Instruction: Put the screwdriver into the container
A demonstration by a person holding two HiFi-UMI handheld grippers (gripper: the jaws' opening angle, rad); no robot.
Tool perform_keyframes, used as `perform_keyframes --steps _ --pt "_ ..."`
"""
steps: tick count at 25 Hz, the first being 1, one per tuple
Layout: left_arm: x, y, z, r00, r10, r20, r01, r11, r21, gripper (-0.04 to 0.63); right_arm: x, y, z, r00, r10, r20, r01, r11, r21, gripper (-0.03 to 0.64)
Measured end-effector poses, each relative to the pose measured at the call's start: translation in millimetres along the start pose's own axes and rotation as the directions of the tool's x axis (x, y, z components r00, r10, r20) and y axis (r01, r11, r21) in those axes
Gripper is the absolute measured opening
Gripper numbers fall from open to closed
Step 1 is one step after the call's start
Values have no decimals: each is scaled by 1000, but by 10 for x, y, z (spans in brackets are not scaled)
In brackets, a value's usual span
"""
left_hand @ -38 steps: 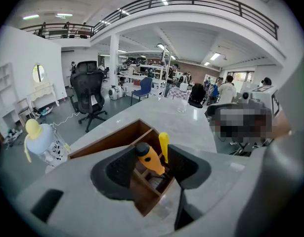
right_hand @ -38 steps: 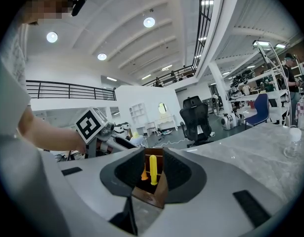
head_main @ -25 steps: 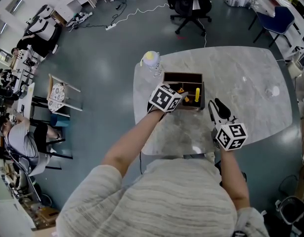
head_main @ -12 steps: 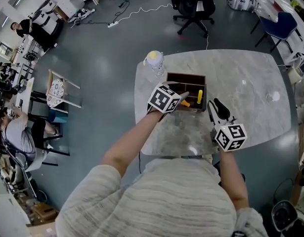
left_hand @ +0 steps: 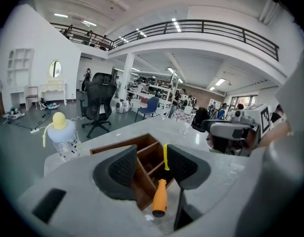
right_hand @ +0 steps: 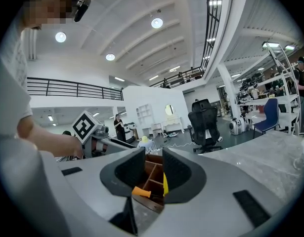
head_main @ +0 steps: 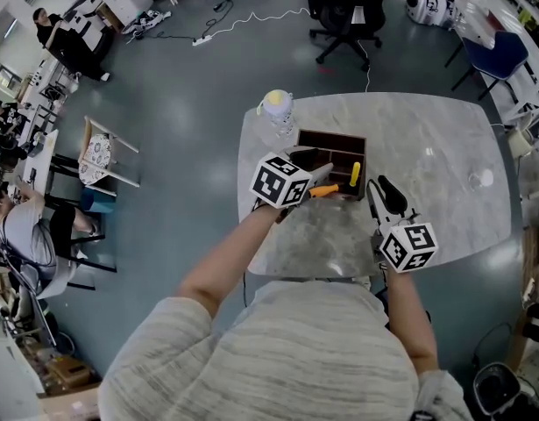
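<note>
The orange-handled screwdriver [left_hand: 159,197] is propped on the near wall of the brown wooden divided container [left_hand: 116,146], narrow end pointed inside, butt toward the left gripper [left_hand: 147,168], whose jaws, like the right gripper's [right_hand: 148,170], are spread and empty.

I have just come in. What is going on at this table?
A person holds a hand-held gripper in each hand over a marble table. An orange-handled screwdriver leans on the front wall of the wooden container, with its shaft inside and its handle sticking out. The left hand-held gripper is behind it, jaws apart and not touching it. The right hand-held gripper is open and empty nearby.
</note>
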State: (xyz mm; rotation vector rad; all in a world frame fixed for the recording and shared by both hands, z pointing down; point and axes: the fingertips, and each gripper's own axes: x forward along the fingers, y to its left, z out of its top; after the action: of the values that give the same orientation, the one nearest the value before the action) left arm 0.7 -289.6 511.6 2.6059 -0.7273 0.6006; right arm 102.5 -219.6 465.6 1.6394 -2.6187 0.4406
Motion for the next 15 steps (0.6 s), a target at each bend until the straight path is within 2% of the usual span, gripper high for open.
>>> perform_keyframes --steps 7,12,15 --pt "-335 -131 97 991 -19 136 28 998 -64 78 -20 166 100 999 37 9 -37 999 -29 86" --pt "-560 -263 116 975 -39 219 63 993 -102 43 -61 290 181 997 71 13 -70 996 -52 86" --pt "-674 -363 123 964 -56 260 84 991 -100 35 -68 376 176 996 93 -2 -93 993 -71 86"
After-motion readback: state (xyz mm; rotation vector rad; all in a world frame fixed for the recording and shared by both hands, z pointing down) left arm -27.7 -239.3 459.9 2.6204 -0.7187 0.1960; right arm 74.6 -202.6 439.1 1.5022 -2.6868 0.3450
